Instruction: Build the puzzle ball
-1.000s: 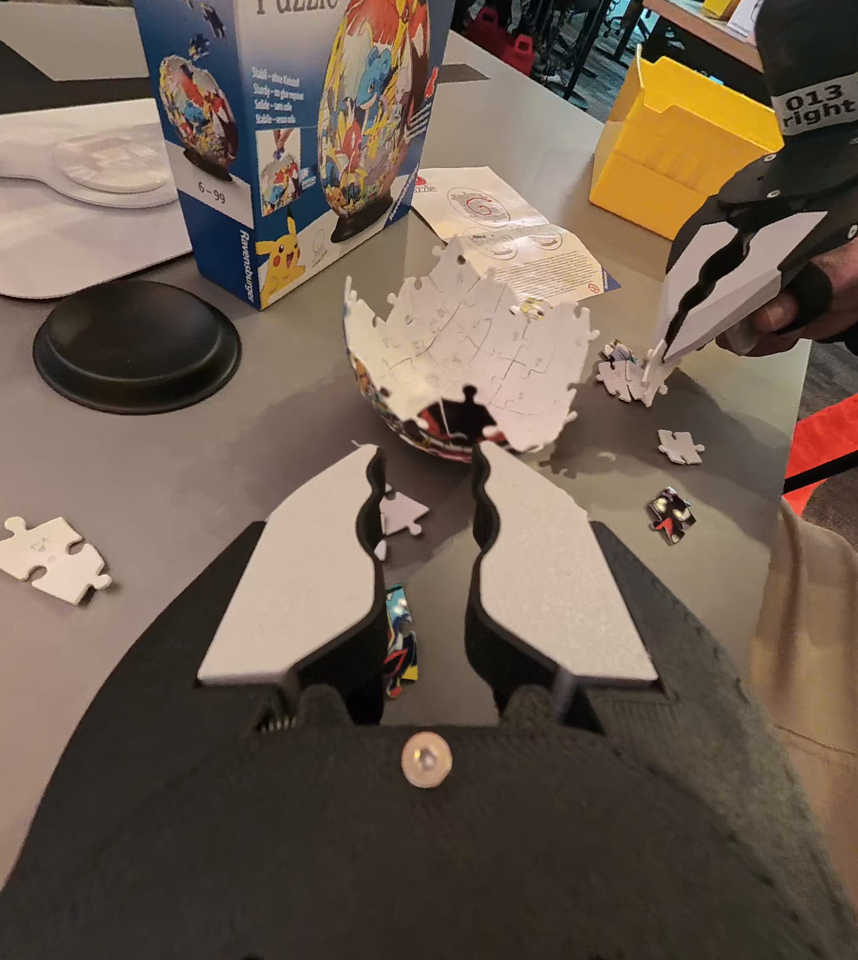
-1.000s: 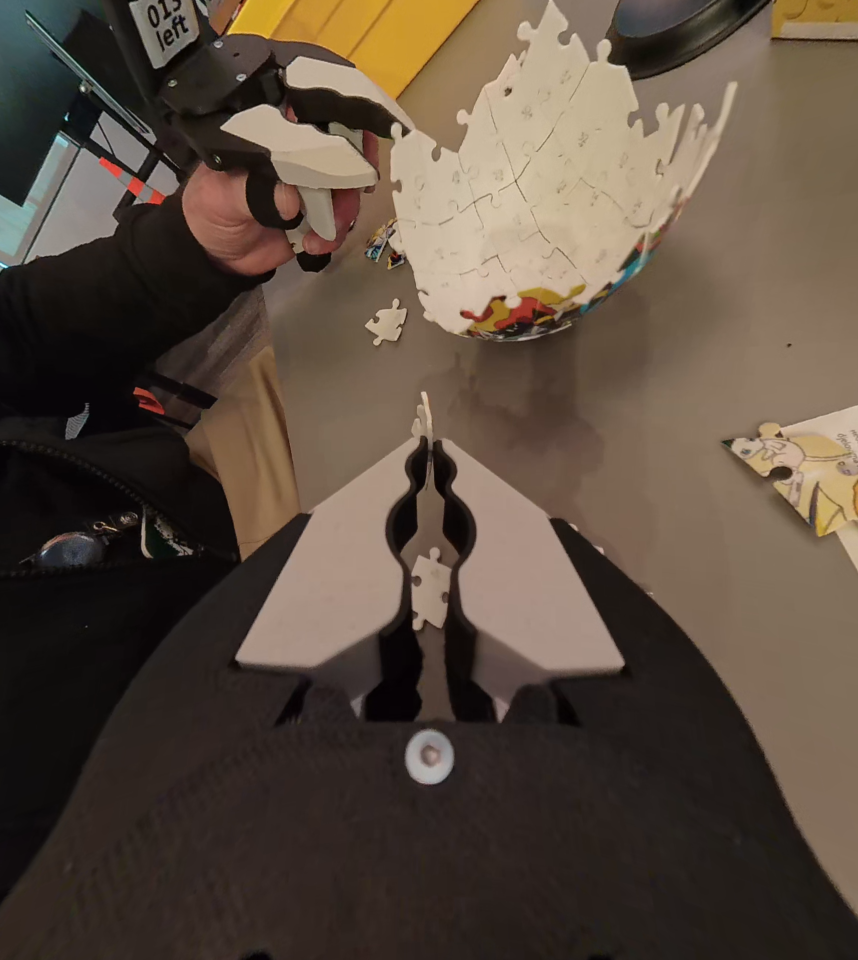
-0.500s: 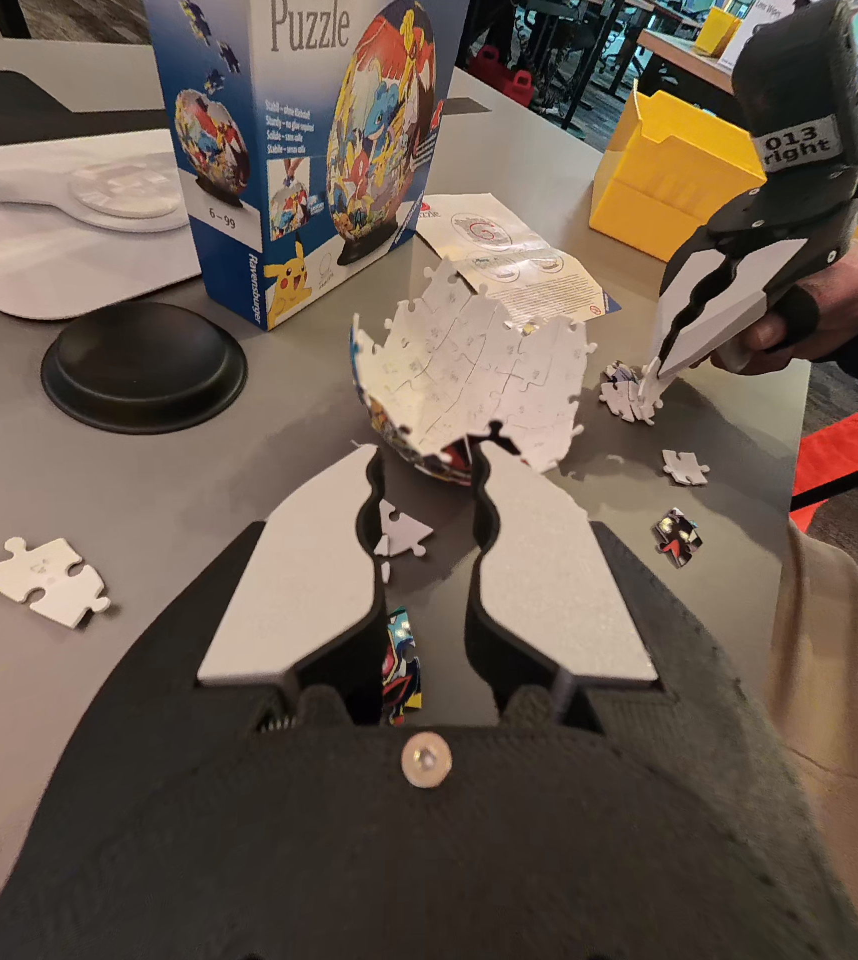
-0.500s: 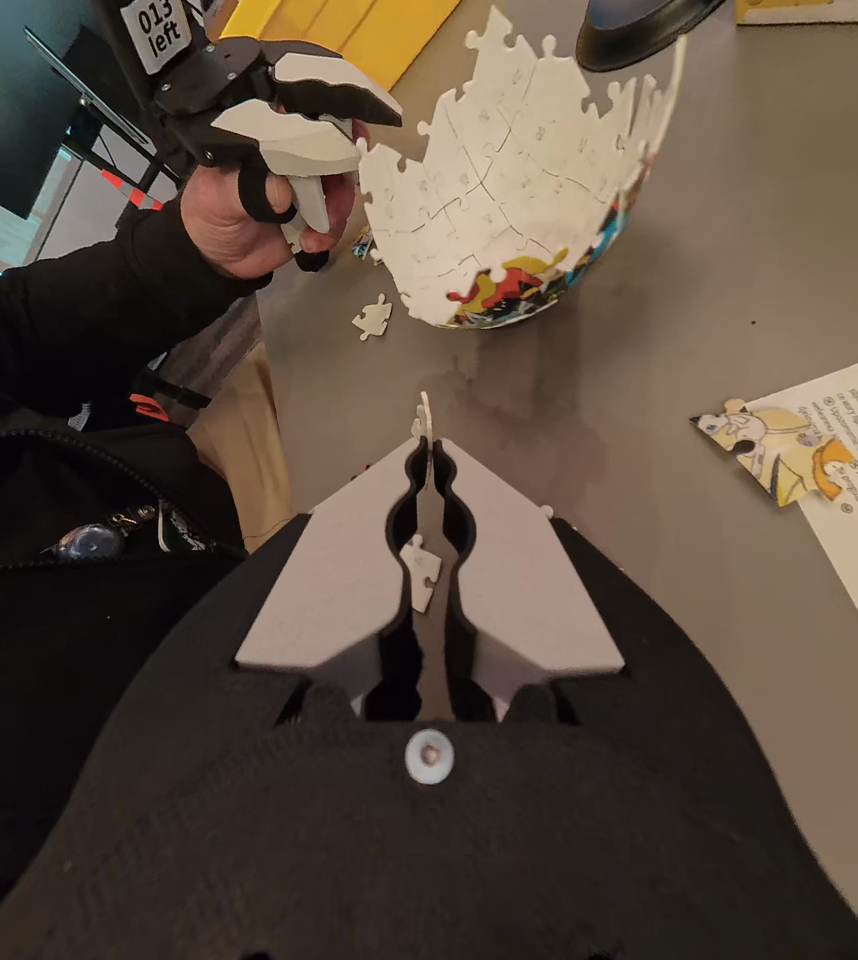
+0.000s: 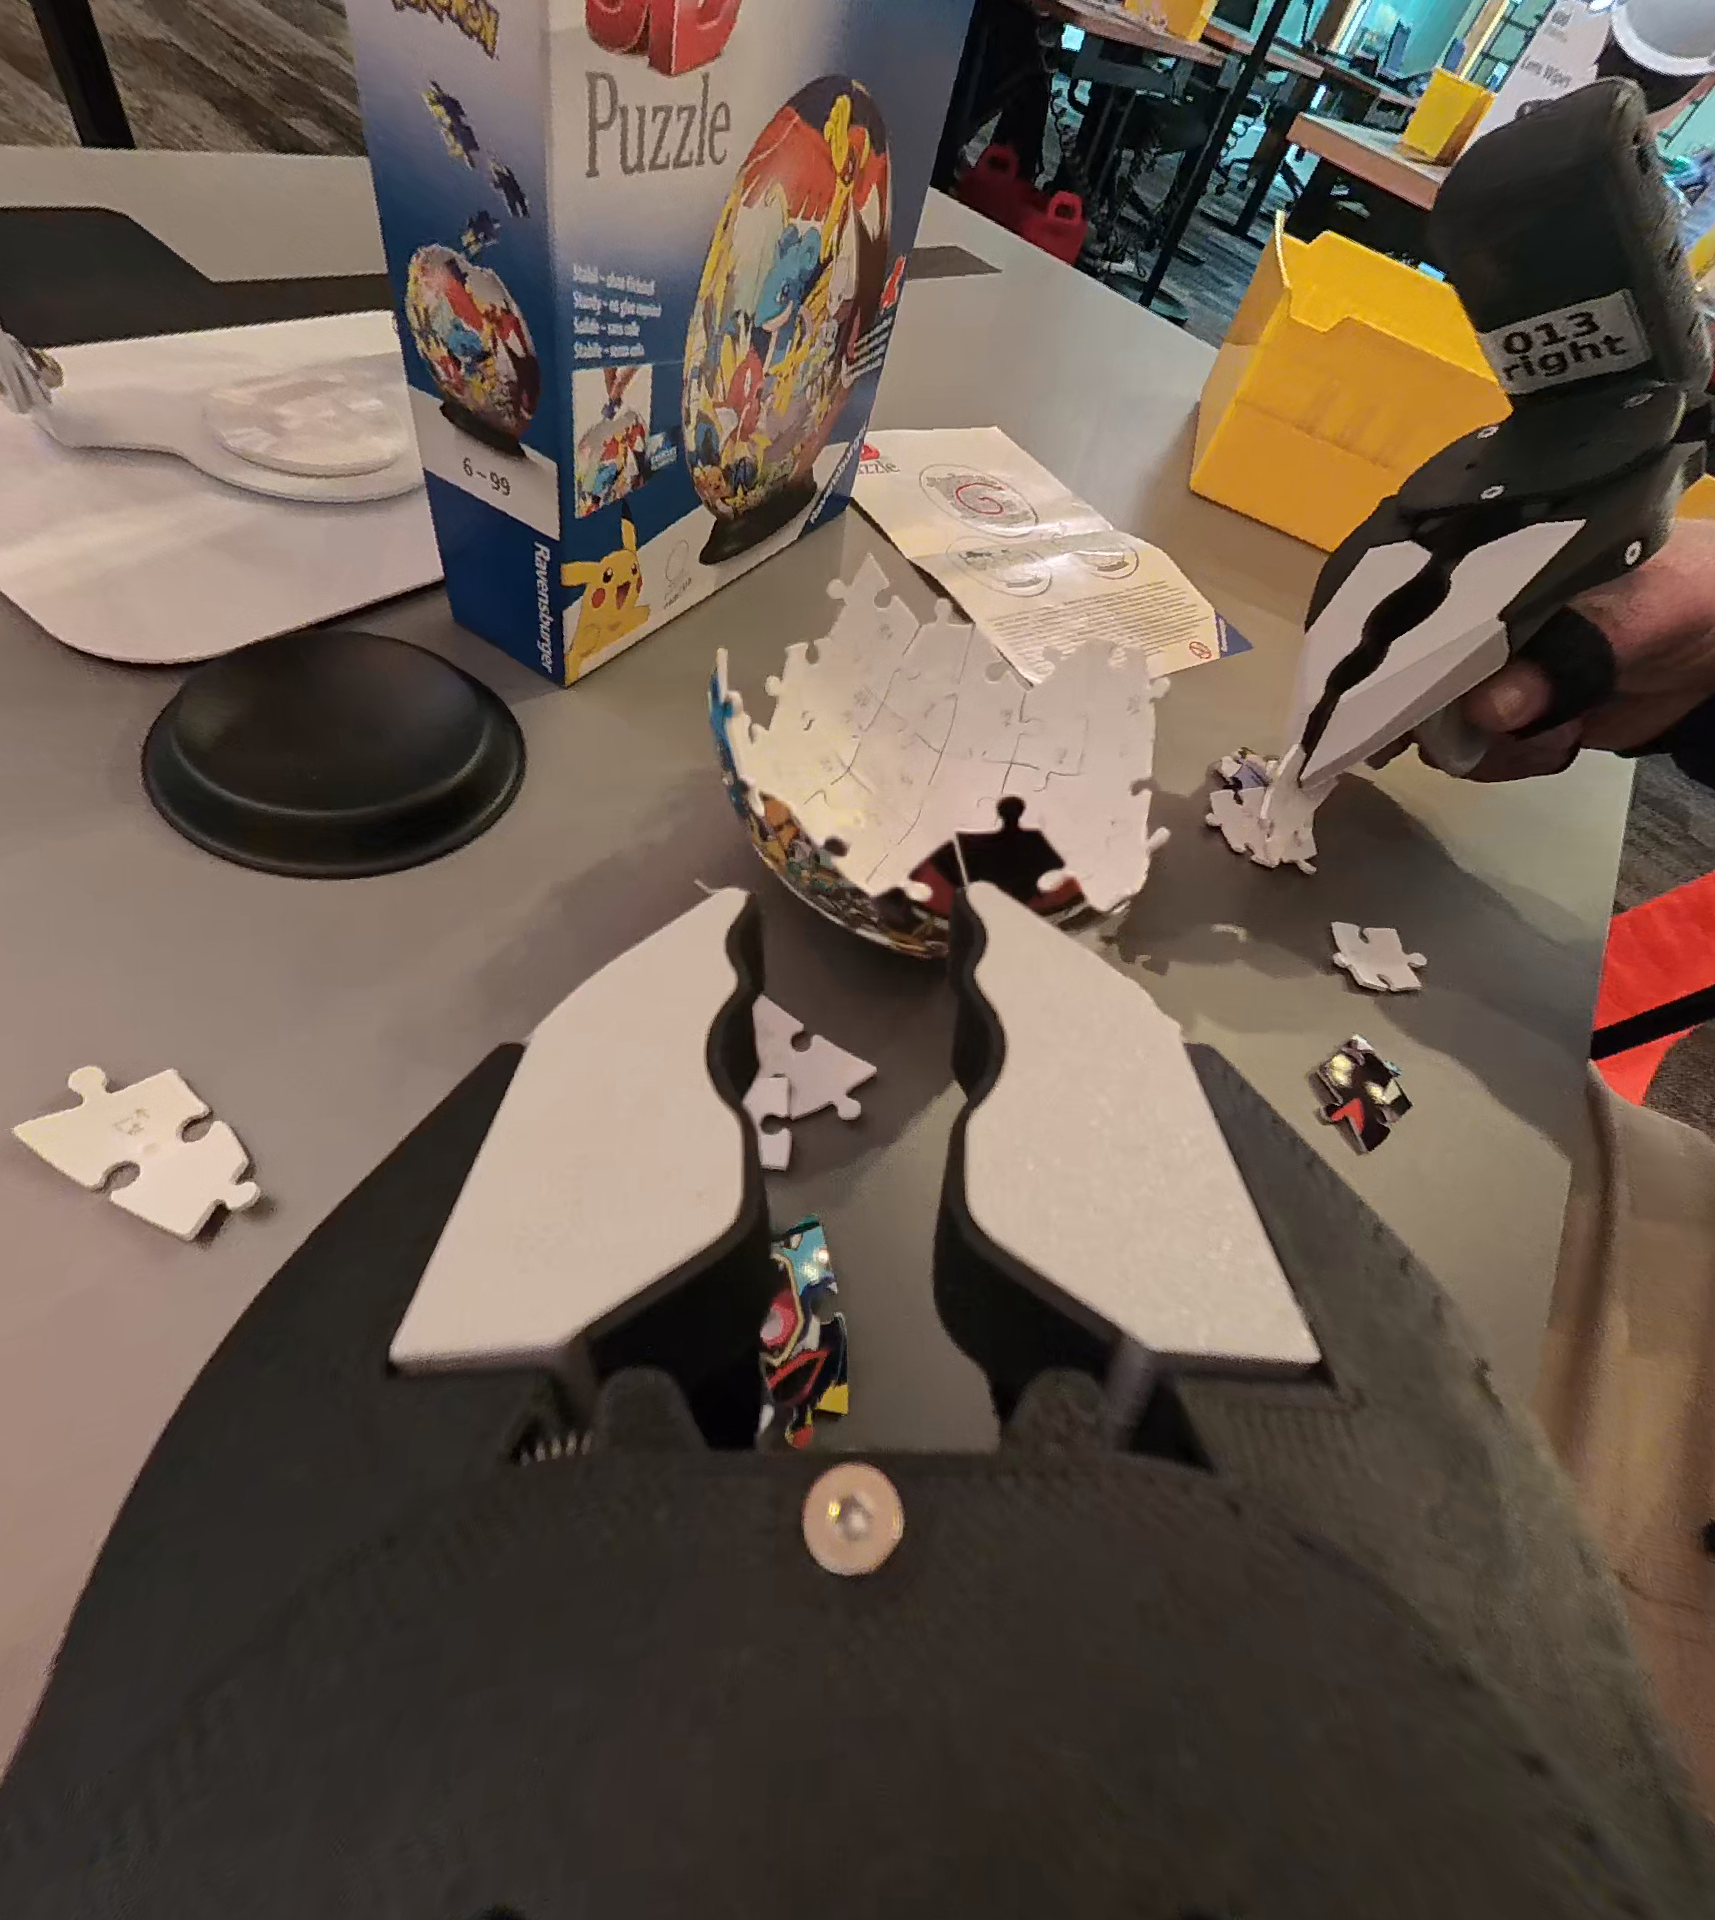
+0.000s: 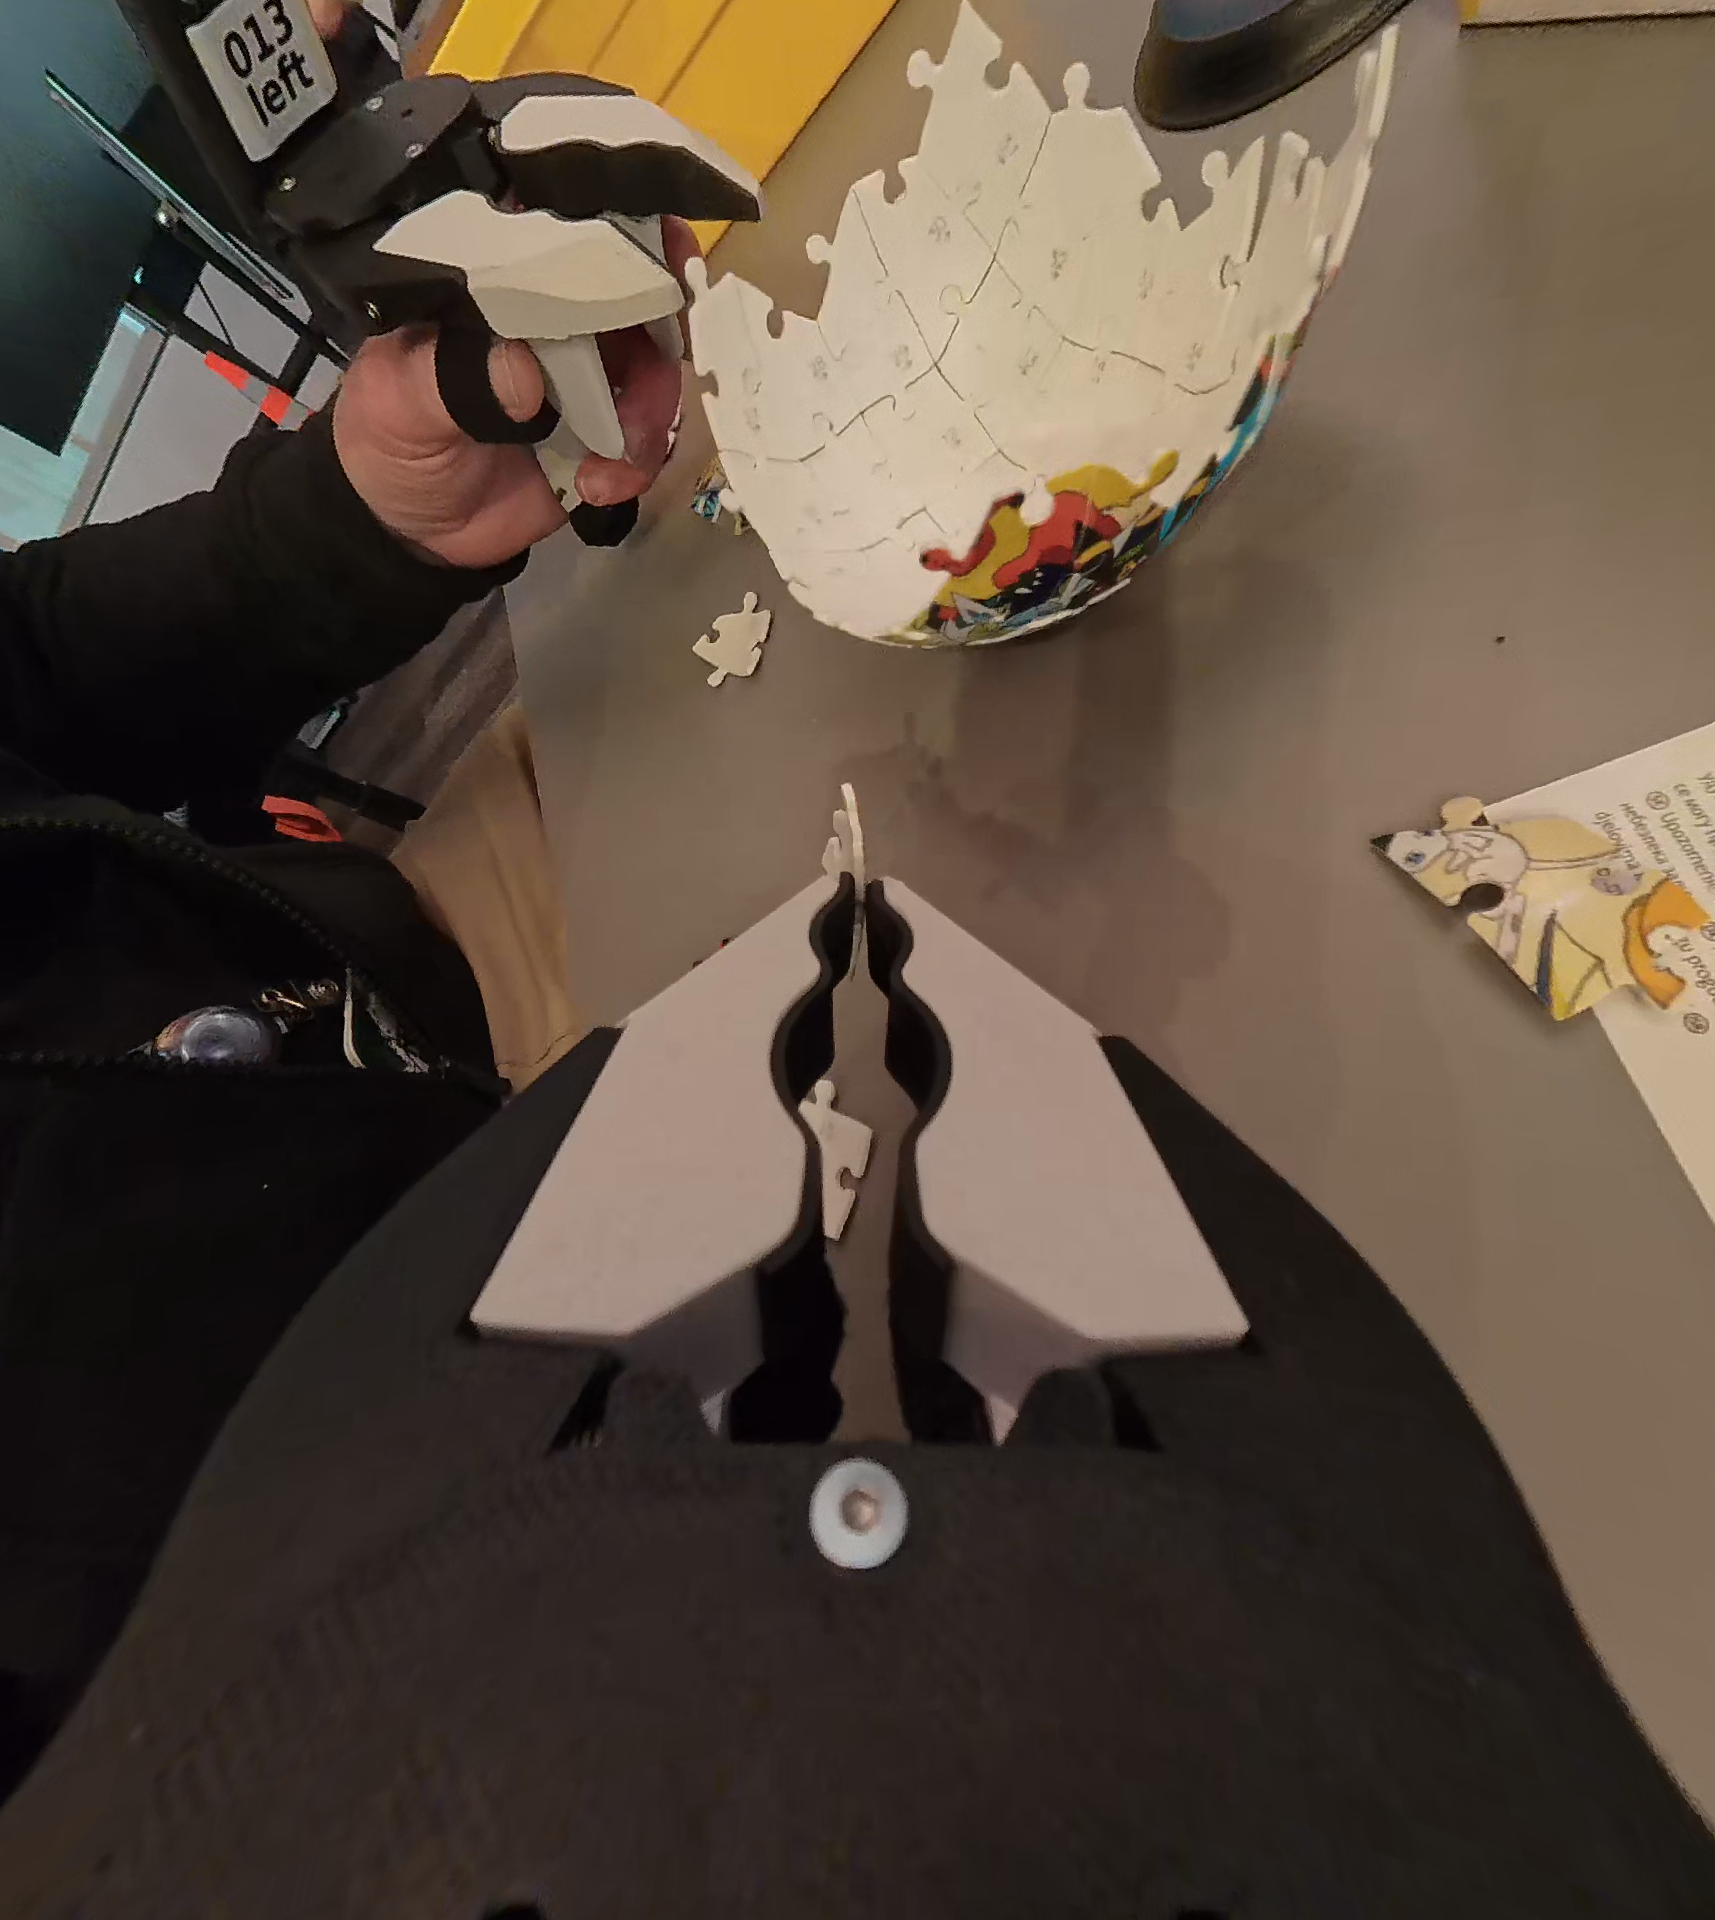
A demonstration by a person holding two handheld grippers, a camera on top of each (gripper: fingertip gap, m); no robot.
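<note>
Left jaws: the left gripper (image 5: pixel 853 914) has its fingers spread wide with nothing between them, the tips just short of the near rim of the puzzle ball (image 5: pixel 936 769).
Right jaws: the right gripper (image 6: pixel 855 883) is pinched tight on a white puzzle piece (image 6: pixel 848 836), held edge-on and sticking out past the tips.
Puzzle ball: a half-built shell on the grey table (image 5: pixel 313 987), open side up, white inside and printed outside, tilted, with a notch in its near rim.
Between left fingers, on the table: a white piece (image 5: pixel 806 1070) and, nearer the camera, a colourful piece (image 5: pixel 801 1340).
Loose pieces: a joined white pair (image 5: pixel 141 1148) far left; a small white cluster (image 5: pixel 1258 821) under the right gripper's tips; one white (image 5: pixel 1378 956) and one dark piece (image 5: pixel 1362 1091) to the right.
Behind the ball: puzzle box (image 5: pixel 645 332), black stand (image 5: pixel 333 753), leaflet (image 5: pixel 1040 551), yellow bin (image 5: pixel 1341 395).
</note>
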